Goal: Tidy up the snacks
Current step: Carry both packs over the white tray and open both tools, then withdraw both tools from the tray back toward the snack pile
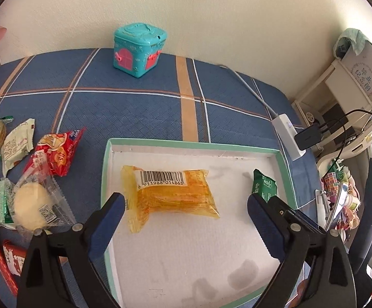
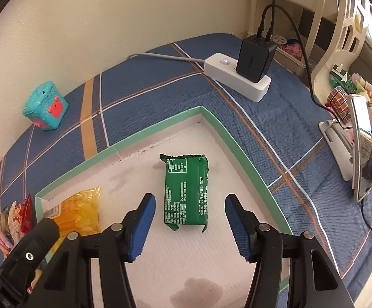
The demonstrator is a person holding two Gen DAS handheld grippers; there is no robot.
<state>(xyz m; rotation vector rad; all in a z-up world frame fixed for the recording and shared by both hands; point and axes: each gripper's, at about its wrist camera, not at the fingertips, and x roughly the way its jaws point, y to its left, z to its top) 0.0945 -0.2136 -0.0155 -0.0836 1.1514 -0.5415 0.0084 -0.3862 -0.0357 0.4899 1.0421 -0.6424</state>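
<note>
A shallow white tray with a green rim point(image 1: 193, 145) lies on the blue plaid cloth; it also shows in the right wrist view point(image 2: 219, 128). In it lie a yellow snack pack point(image 1: 173, 192) and a green snack pack point(image 2: 186, 192). My left gripper point(image 1: 186, 215) is open and empty, just above the yellow pack. My right gripper point(image 2: 190, 220) is open and empty, its fingers on either side of the green pack's near end. Loose snacks point(image 1: 31, 177) lie left of the tray.
A teal toy box point(image 1: 138, 48) stands at the back by the wall. A white power strip point(image 2: 237, 77) with a black charger point(image 2: 255, 57) lies right of the tray. A phone on a stand point(image 2: 360, 148) and clutter are at the far right.
</note>
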